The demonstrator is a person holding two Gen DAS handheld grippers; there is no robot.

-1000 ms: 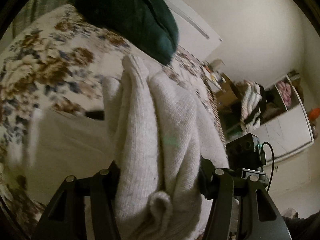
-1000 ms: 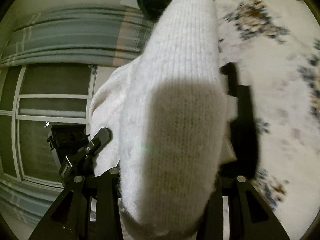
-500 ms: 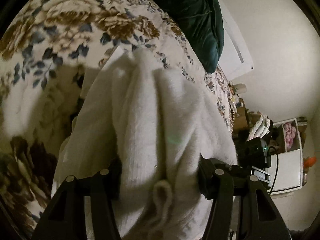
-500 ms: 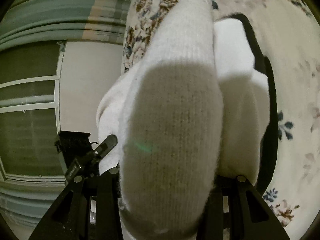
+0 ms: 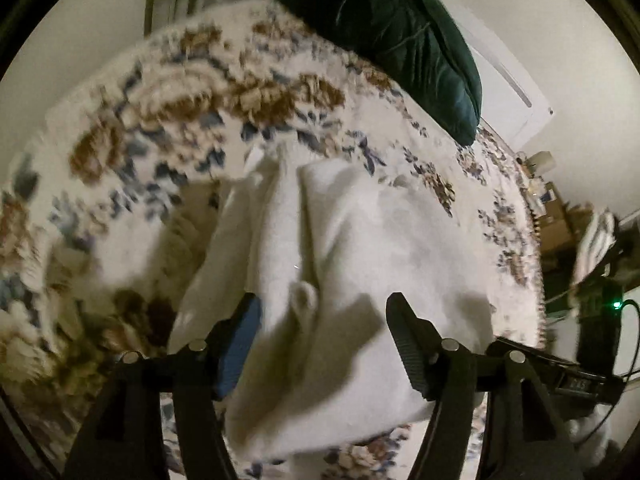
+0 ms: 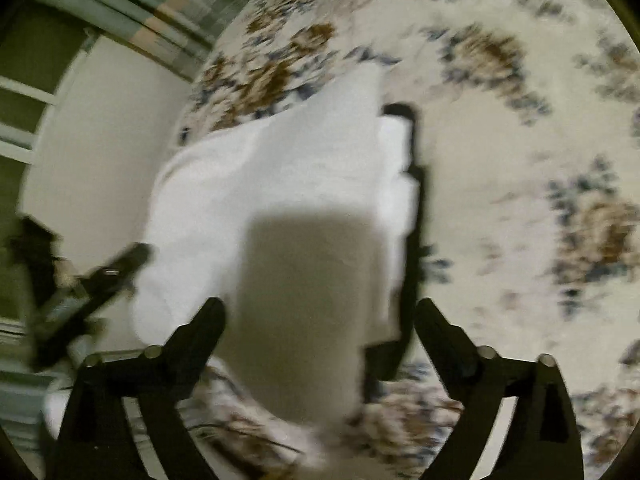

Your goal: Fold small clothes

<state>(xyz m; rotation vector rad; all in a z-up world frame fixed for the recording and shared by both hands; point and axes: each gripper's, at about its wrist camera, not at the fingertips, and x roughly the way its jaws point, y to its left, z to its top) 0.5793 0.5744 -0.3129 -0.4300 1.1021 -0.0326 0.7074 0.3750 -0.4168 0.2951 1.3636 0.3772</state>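
Note:
A white knitted garment (image 5: 360, 264) lies bunched on the flowered bedspread (image 5: 168, 120). My left gripper (image 5: 322, 316) hovers just above its near part; its jaws are opening and the pads stand clear of the cloth. In the right wrist view the same white garment (image 6: 288, 184) lies folded on the bedspread (image 6: 500, 152), with a dark strip along its right edge. My right gripper (image 6: 320, 316) is above its near end; its jaws are opening wide and press on nothing. The left gripper's body (image 6: 88, 284) shows at the left of that view.
A dark green cushion (image 5: 400, 44) rests at the far end of the bed. Striped curtains (image 6: 160, 12) and a window hang beyond the bed's edge. Cluttered shelves and a cupboard (image 5: 560, 216) stand at the right past the bed.
Both grippers were shut on the garment and held it up. Now both have let go, their jaws have spread, and the garment lies on the bedspread. Both views have tipped downward.

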